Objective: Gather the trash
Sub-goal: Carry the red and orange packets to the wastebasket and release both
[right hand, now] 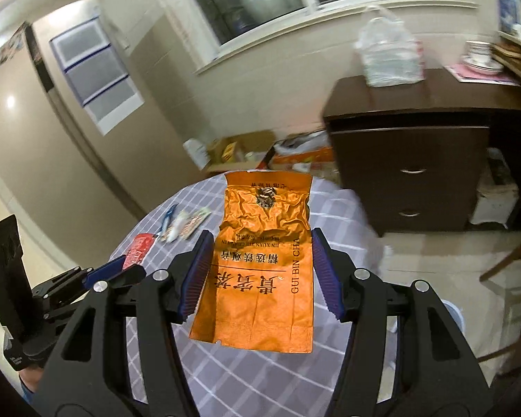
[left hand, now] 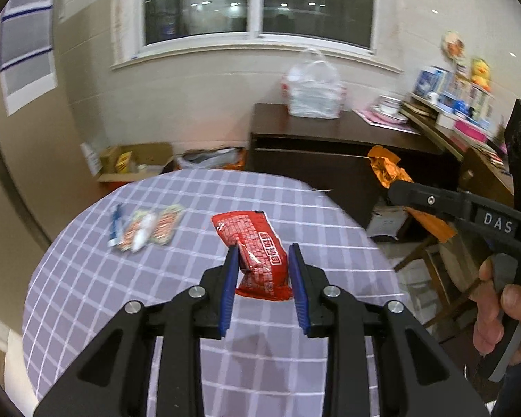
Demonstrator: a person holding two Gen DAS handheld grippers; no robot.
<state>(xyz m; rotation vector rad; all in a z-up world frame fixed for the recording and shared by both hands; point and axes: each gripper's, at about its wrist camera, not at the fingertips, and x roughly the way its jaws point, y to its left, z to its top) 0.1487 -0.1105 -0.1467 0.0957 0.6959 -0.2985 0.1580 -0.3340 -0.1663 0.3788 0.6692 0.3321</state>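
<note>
We are holding a red snack wrapper (left hand: 260, 253) in the left hand-held gripper (left hand: 263, 290), its blue pads (left hand: 226, 295) pressing on the crumpled lower part, so that the wrapper is hanging above the round counter (left hand: 87, 278) with its checked lilac cloth. In the right hand-held gripper (right hand: 260, 278) we are carrying a flattened orange tea bag (right hand: 264, 271); the ribbed pads (right hand: 198, 278) are clamping its two long edges and its open, torn end is pointing away from us. From the left wrist view the right tool is showing at the right edge, gripped by a hand (left hand: 503, 316), with the orange bag sticking out past its tip. Still lying on the far left of the counter are a few small sachets (left hand: 153, 226) and a blue-and-white strip (left hand: 116, 224) just beside them. Beyond the counter, on the floor against the wall, an open cardboard box (left hand: 135, 163) is holding yellow packets and other clutter too blurred to name. A clear plastic bag (left hand: 312, 87) with something white in it is standing on a dark wooden cabinet (right hand: 410, 163) under the window.
</note>
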